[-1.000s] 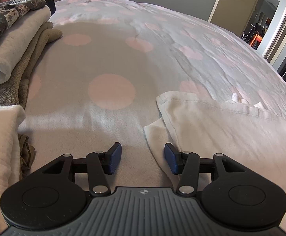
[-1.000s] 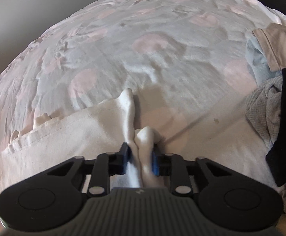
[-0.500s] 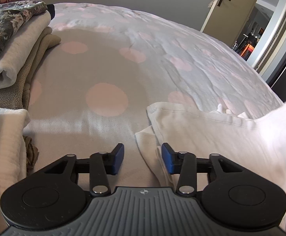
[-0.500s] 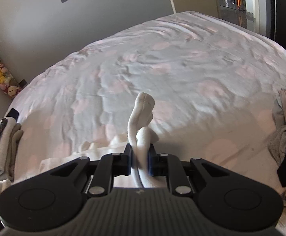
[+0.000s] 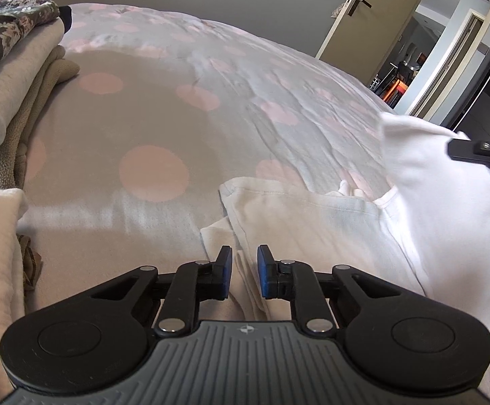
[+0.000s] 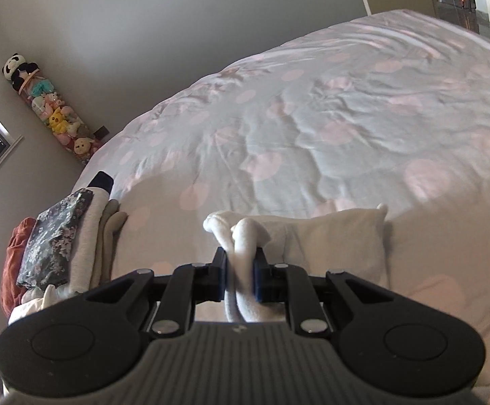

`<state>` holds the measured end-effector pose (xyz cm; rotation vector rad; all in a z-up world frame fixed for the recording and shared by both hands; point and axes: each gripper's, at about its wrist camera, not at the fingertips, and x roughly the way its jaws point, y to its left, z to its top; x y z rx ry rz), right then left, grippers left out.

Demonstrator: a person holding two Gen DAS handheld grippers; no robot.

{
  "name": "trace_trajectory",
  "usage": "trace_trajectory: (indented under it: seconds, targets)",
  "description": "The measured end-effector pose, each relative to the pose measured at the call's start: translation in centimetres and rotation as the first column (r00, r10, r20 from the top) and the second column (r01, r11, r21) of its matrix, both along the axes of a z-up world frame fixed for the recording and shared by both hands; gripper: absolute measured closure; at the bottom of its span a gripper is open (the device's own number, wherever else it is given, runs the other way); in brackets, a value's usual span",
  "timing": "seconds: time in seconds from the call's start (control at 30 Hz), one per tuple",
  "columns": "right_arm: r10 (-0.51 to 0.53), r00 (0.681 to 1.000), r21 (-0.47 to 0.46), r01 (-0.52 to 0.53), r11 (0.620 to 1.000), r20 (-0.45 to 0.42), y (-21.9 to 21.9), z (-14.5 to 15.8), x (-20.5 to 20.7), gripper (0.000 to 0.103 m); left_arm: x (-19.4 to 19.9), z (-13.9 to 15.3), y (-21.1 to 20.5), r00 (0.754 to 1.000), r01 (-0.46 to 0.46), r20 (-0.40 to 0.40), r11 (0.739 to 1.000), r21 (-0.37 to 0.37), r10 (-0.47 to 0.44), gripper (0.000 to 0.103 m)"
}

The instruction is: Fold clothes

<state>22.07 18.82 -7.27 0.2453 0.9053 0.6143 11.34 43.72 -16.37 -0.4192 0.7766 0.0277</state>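
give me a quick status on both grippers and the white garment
Right gripper shut on white garment, corner lifted. Left gripper open, jaws straddling its near edge. Folded stack off left, nothing in the way.

Dotted bed (image 5: 211, 108) bears a white garment (image 5: 312, 216) and folded stack (image 5: 12, 77)

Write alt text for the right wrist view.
The right claw is shut on a bunched fold of a white garment, lifted over a bed with a pink-dotted cover. A stack of folded clothes sits at left.
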Motion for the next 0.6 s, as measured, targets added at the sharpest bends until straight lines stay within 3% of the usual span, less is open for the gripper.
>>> trace_trajectory:
  seconds: [0.23,0.6]
  targets:
    - [0.065,0.995,0.034,-0.063,0.997,-0.070,6.8,-3.2,-1.0,0.086,0.1,-0.3,0.2,1.000,-0.002,0.000,1.000,-0.013,0.002,0.092]
    - [0.109,0.983,-0.033,-0.115,0.993,-0.151,10.9,-8.8,-0.8,0.086,0.4,-1.0,0.3,0.999,-0.007,-0.035,1.000,-0.001,0.007,0.092]
